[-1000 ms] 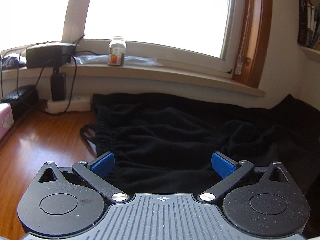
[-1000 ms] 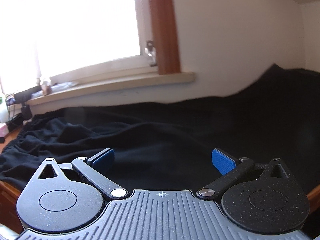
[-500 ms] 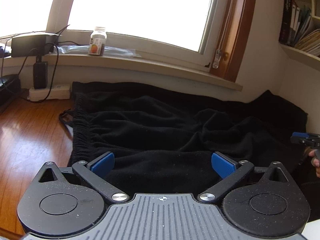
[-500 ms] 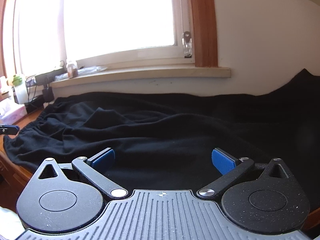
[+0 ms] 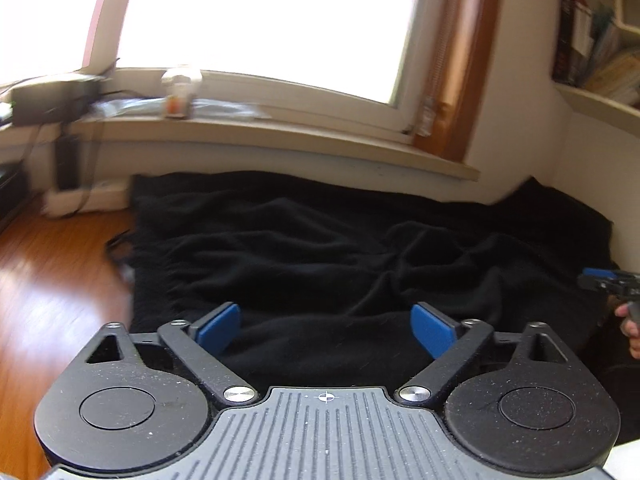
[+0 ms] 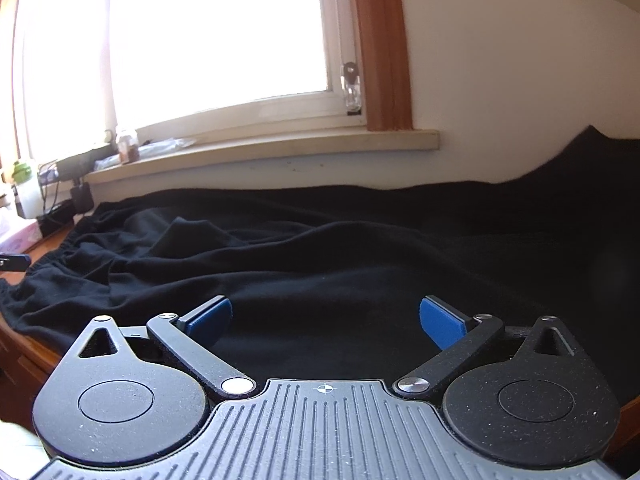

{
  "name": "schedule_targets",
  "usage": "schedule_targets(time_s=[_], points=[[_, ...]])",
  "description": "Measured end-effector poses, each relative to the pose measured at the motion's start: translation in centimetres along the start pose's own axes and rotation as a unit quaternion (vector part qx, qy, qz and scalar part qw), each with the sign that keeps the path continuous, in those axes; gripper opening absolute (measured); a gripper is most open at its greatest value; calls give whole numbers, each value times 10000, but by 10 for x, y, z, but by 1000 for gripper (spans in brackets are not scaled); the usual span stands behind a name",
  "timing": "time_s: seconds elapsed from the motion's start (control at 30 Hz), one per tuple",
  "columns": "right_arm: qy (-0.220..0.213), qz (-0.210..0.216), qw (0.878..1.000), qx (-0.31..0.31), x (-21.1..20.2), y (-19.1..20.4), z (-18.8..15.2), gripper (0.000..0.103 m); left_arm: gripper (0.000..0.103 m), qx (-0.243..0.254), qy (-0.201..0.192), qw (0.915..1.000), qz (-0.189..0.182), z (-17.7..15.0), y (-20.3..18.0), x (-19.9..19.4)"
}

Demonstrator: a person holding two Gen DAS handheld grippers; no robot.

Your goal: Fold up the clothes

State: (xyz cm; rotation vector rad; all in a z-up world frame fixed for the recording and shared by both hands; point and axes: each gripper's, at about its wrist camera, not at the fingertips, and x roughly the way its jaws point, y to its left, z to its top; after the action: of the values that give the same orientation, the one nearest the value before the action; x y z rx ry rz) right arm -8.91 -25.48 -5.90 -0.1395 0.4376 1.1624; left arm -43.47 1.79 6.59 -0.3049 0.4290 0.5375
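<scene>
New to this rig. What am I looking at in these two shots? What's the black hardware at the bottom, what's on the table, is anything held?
There is no robot arm here. A person holds a two-finger gripper in each hand, and each gripper carries a fisheye camera looking forward along its fingers. The black discs and ribbed plate at the bottom of each picture are the gripper's own body; the blue pieces are its finger pads.

One picture comes from the left gripper, the other from the right gripper. Both stand wide open with nothing between the pads, hovering near the front edge of a black garment spread out, rumpled, on a wooden table under a window sill. It seems to have a gathered waistband at its left end. At the right edge of the left view, the other gripper and the person's fingers show. Nothing is held yet.
</scene>
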Motion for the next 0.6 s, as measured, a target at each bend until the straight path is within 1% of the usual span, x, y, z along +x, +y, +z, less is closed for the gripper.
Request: schedule_targets(time_s=[0.03,0.1,0.13,0.2,0.3,0.37,0.43,0.5,0.6], points=[[5,24,10000,-10,2,1,-1,99,67,133,42,9999,-80,5,-6,7],[17,63,10000,-33,5,3,-3,99,66,455,123,9986,-234,15,-24,24],[25,67,10000,-48,7,4,-4,99,60,616,167,9974,-330,20,-34,33],[29,47,9999,-107,8,6,-4,99,57,852,287,9948,-481,29,-53,50],[12,-67,9997,-231,2,3,-1,99,57,1133,322,9913,-581,39,-86,68],[-17,-209,9994,-275,-5,-3,1,99,60,1181,266,9901,-709,43,-101,75],[-55,-384,9989,-255,-12,-16,3,99,69,1170,210,9892,-861,46,-114,81],[-73,-627,9978,-217,-19,-30,5,99,73,1211,263,9878,-948,45,-123,91],[-89,-986,9950,-116,-30,-53,4,100,75,1276,364,9858,-1034,45,-134,107]])
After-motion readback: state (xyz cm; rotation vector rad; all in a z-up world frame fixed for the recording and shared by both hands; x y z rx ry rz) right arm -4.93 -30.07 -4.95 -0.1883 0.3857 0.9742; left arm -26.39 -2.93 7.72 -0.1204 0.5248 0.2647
